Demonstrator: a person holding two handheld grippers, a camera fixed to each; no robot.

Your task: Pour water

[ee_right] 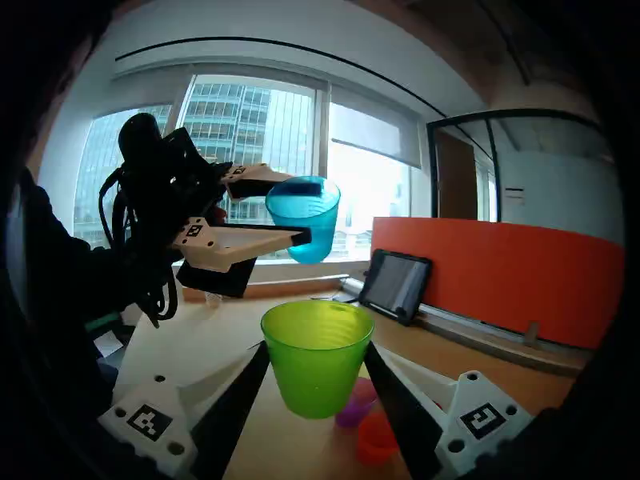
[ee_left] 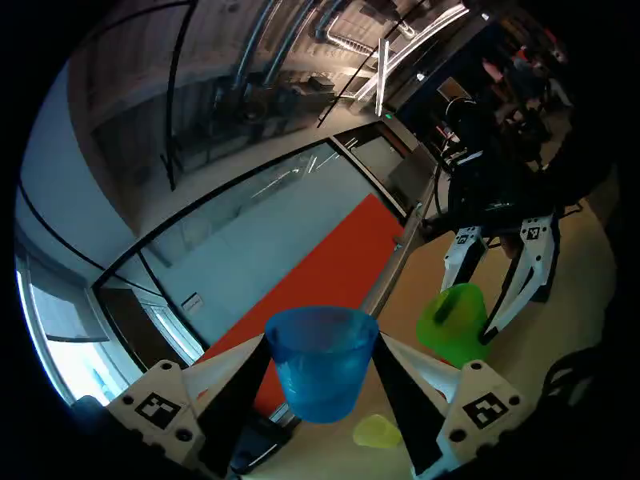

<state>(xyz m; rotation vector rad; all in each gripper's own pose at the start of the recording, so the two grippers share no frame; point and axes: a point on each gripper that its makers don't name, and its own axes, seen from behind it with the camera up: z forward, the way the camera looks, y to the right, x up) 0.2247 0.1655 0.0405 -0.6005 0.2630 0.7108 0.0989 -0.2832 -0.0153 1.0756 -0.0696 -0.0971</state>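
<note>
Fingers (ee_left: 236, 392) of the left gripper (ee_left: 322, 344) clamp a translucent blue plastic cup (ee_left: 322, 376), and the right gripper (ee_right: 316, 352) clamps a translucent green plastic cup (ee_right: 318, 376).
Both cups are held apart above the pale wooden surface (ee_right: 200, 344), the blue one higher in the right gripper view. A small purple cup (ee_right: 358, 402) and a small orange cup (ee_right: 376, 440) stand just beyond the green one. A dark tablet (ee_right: 394, 284) leans near an orange partition (ee_right: 520, 272).

Dark tablet (ee_right: 394, 284) on the table (ee_right: 200, 344) beside an orange partition (ee_right: 512, 272), windows (ee_right: 240, 128) behind.
</note>
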